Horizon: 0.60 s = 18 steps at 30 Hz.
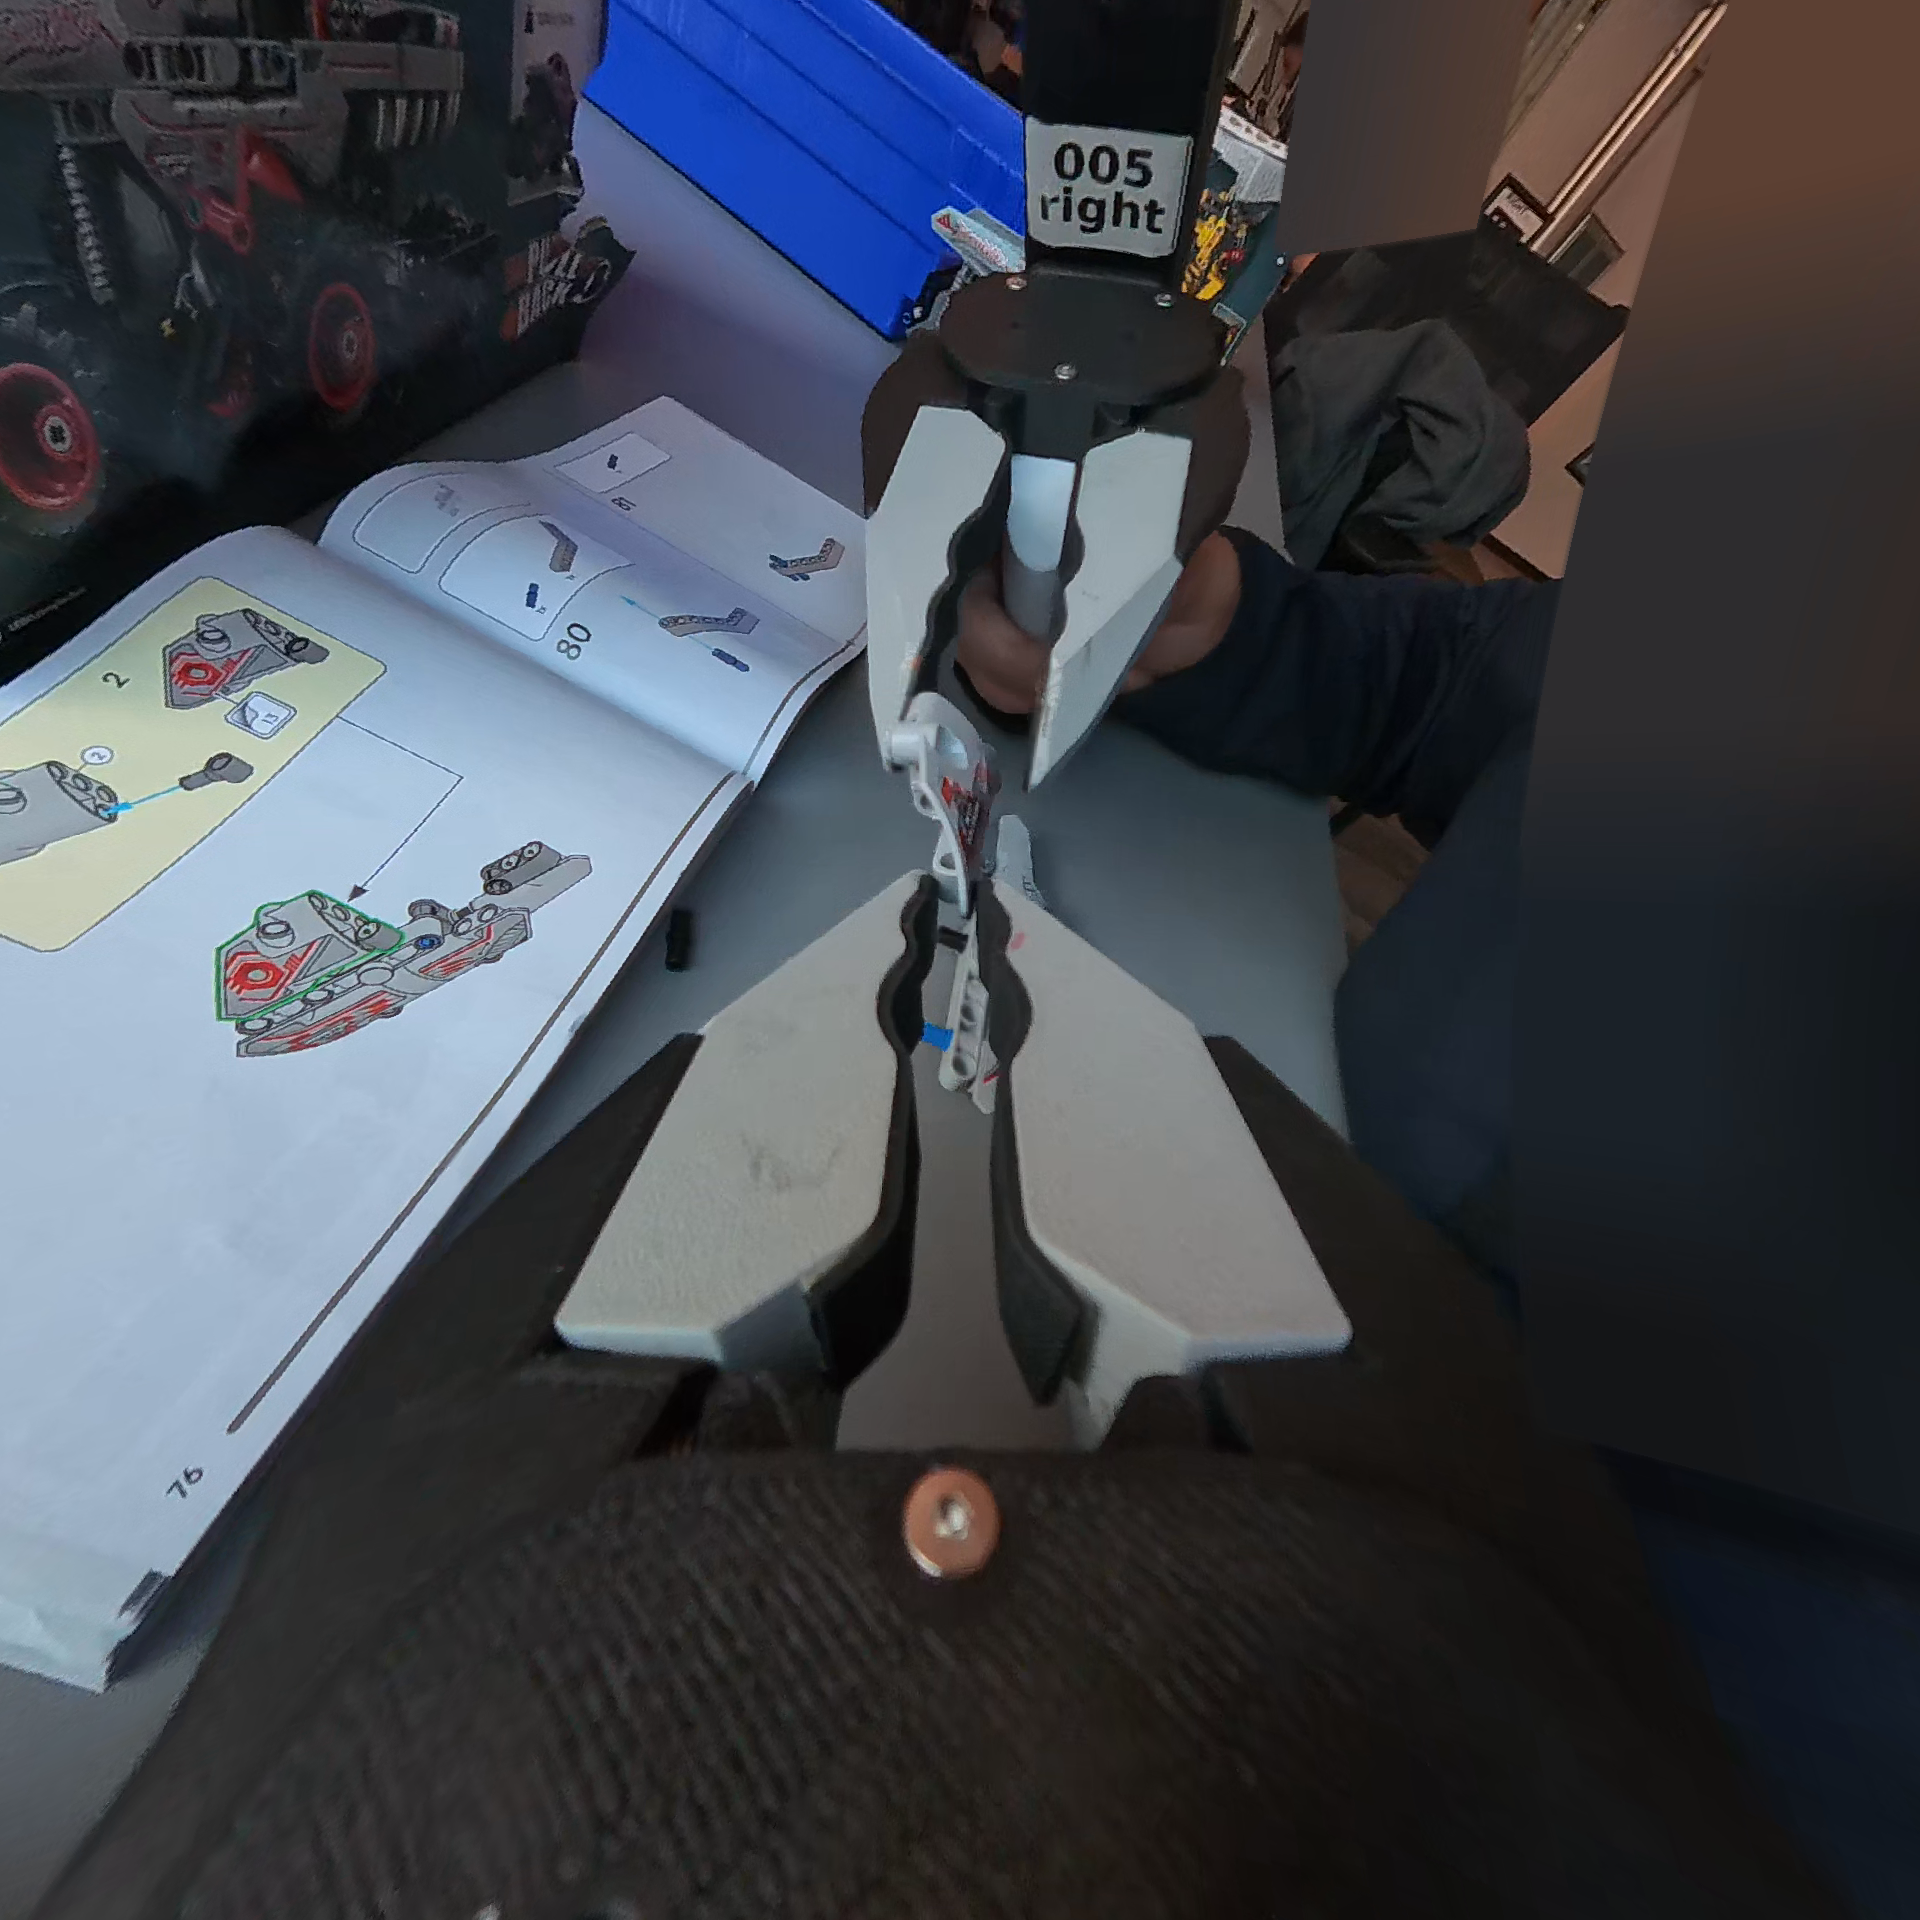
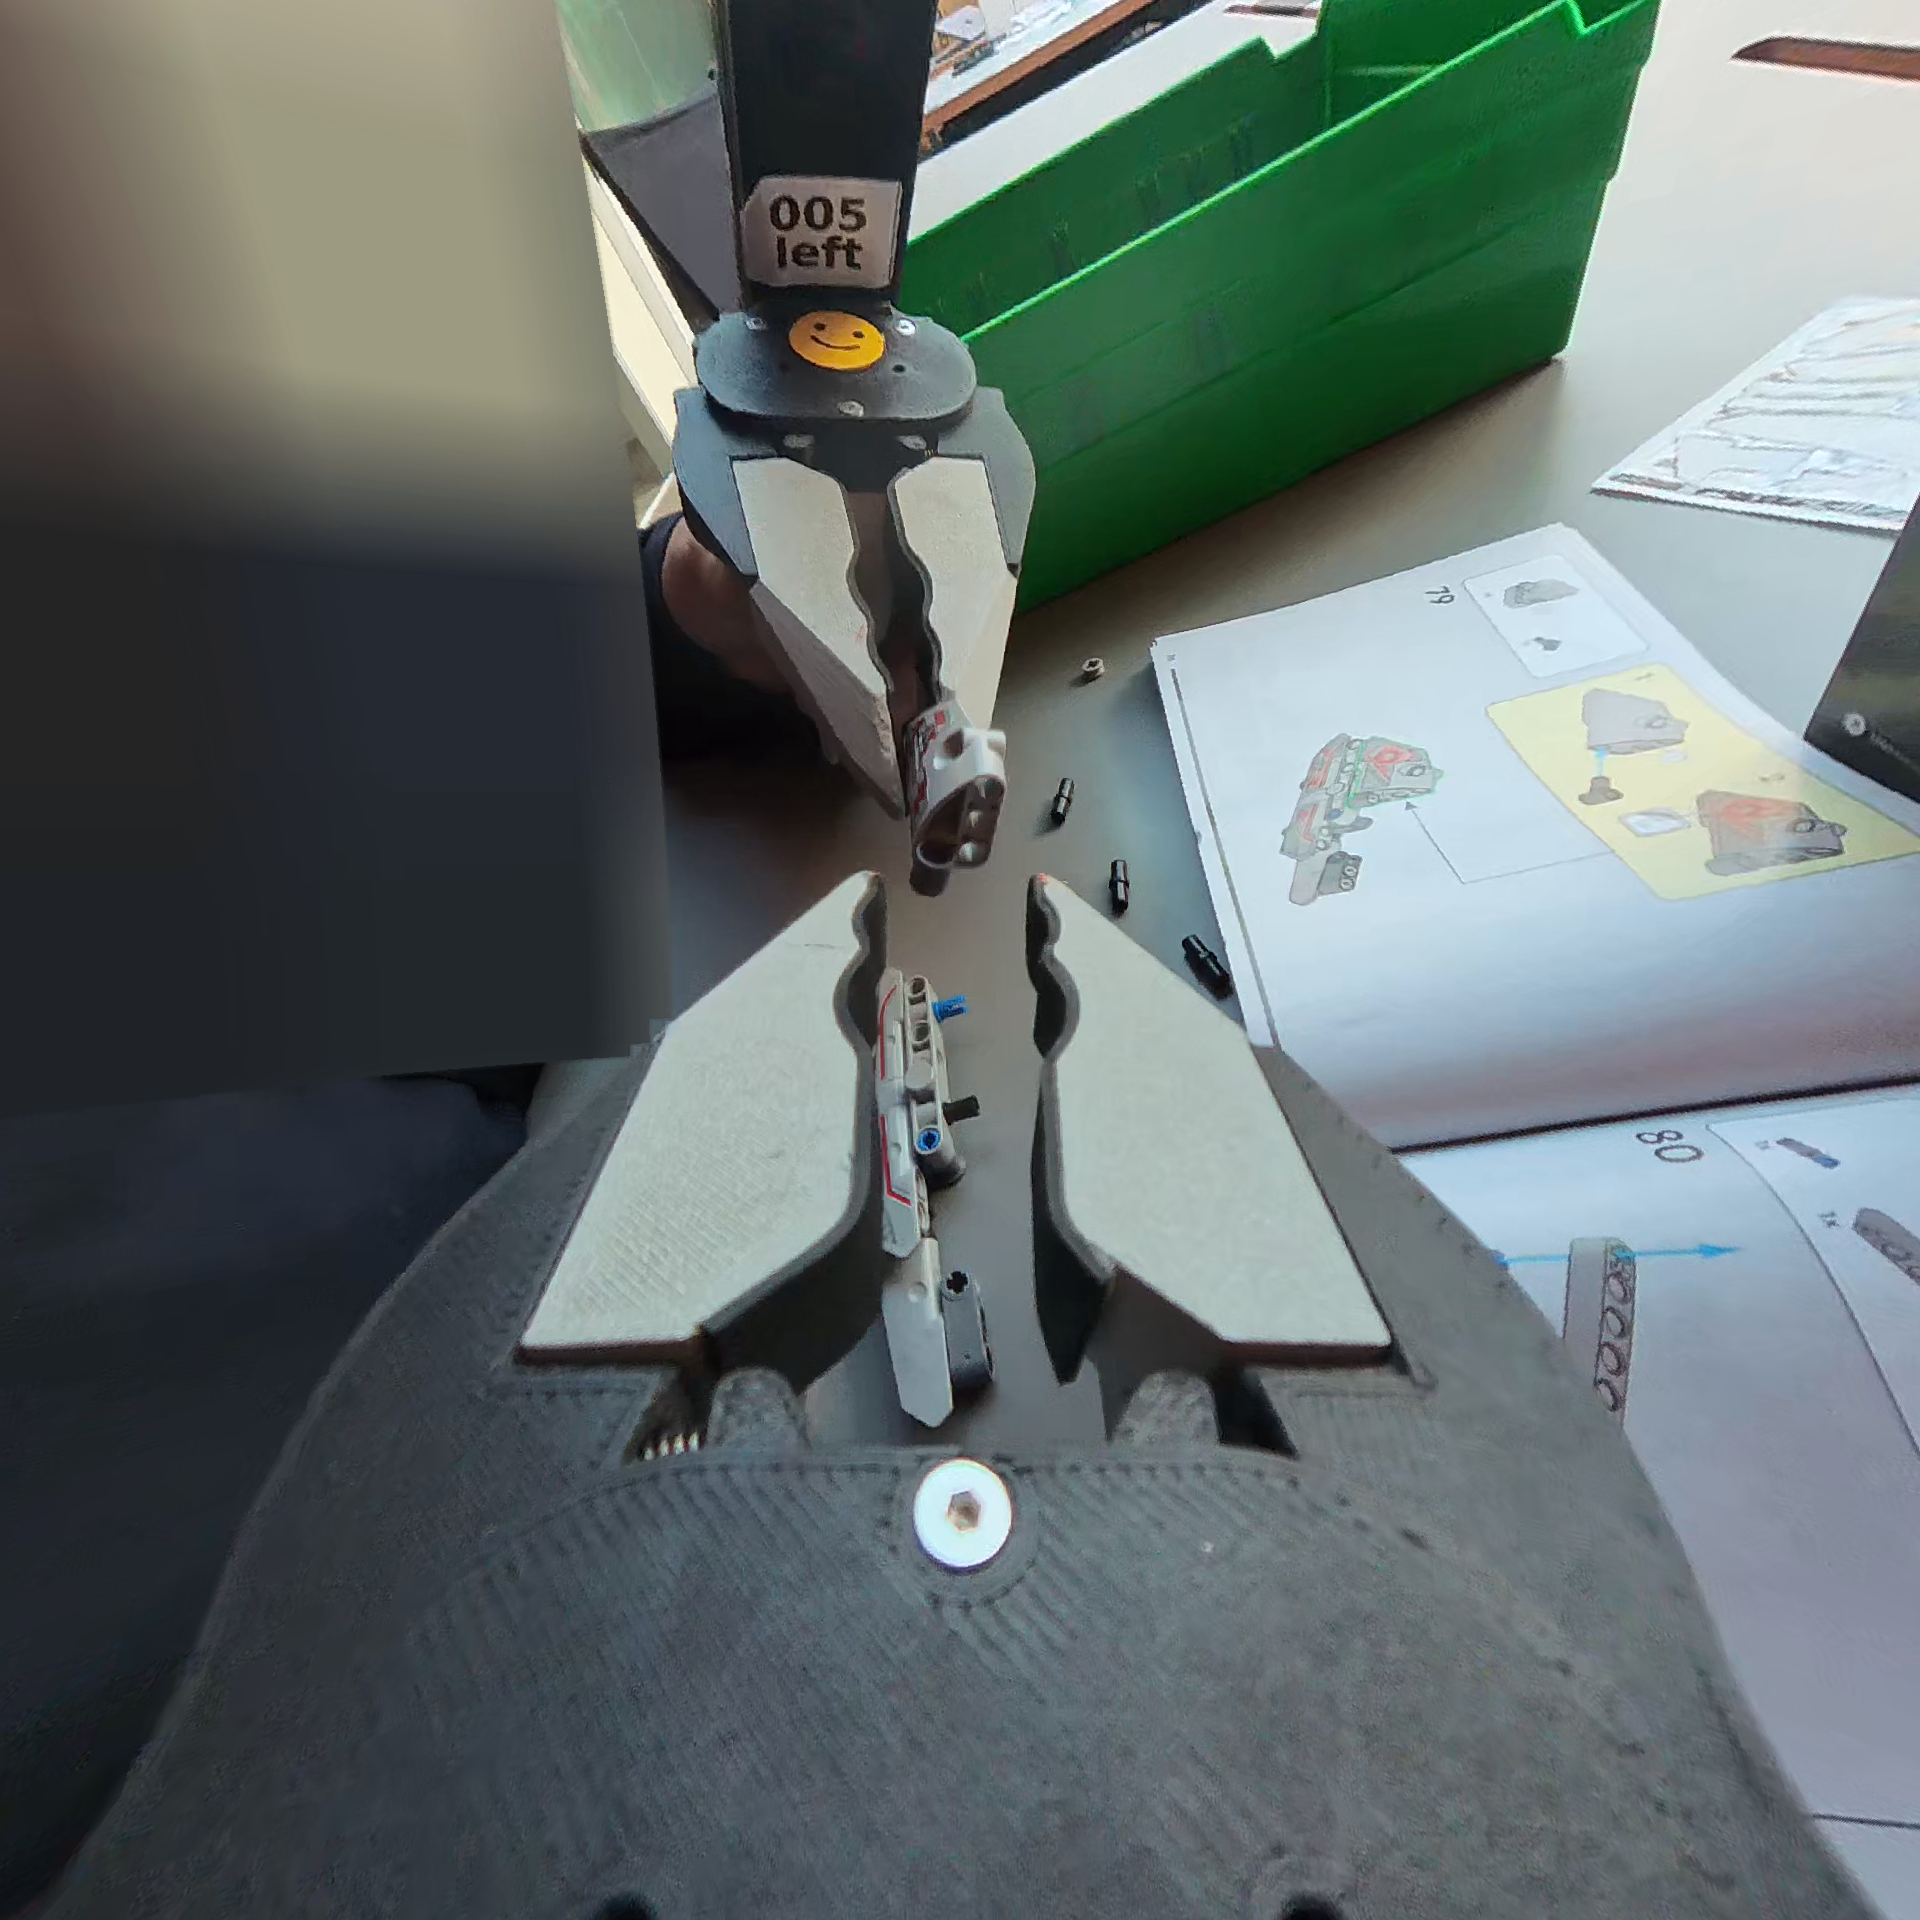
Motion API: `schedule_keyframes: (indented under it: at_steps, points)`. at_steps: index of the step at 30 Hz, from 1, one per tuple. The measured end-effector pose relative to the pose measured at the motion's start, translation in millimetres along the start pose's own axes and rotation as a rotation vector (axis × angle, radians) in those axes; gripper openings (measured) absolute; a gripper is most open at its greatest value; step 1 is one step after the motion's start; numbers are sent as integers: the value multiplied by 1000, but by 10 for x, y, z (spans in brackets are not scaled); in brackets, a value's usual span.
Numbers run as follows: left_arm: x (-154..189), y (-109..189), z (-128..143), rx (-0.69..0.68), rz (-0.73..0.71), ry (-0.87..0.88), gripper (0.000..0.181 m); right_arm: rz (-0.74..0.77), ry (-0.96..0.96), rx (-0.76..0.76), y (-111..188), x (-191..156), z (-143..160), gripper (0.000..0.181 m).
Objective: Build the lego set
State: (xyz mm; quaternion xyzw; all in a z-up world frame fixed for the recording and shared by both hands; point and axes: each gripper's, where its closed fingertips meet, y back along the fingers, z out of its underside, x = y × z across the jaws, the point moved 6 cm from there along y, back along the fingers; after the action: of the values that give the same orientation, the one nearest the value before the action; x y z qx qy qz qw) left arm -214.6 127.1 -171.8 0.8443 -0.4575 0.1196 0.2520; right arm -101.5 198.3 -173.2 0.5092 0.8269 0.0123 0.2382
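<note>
Here the left hand-held gripper [image 1: 954, 888] pinches a small white panel [image 2: 951, 779] at its tips, facing the right hand-held gripper [image 2: 956, 883] nose to nose.

The right one stands wide open and holds nothing; the long grey assembly [image 2: 914, 1143] seems to lie on the table [image 2: 1101, 748] under its gap. Both parts are probably light, stiff, smooth plastic, so they can slip or twist. I would take the assembly across its flat sides near the middle, away from the blue pin [image 2: 951, 1006]. Both tools tilt downward.

Left gripper [image 1: 951, 904] clamped on grey lego piece [image 1: 961, 997]
</note>
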Motion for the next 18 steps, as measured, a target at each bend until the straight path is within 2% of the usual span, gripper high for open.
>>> schedule_keyframes:
  at_steps: [1, 8, 18]
  points:
    - [4, -10, 10, -8, -1, -3, 5, -3, 0, 9, 7, -2, -9, 25]
    - [38, -53, 44, -28, -2, -22, 4, -36, 62, 23, 11, -59, -20, 37]
    - [15, -93, 87, -57, -32, -55, 4, 49, 198, -111, -90, -67, 120, 37]
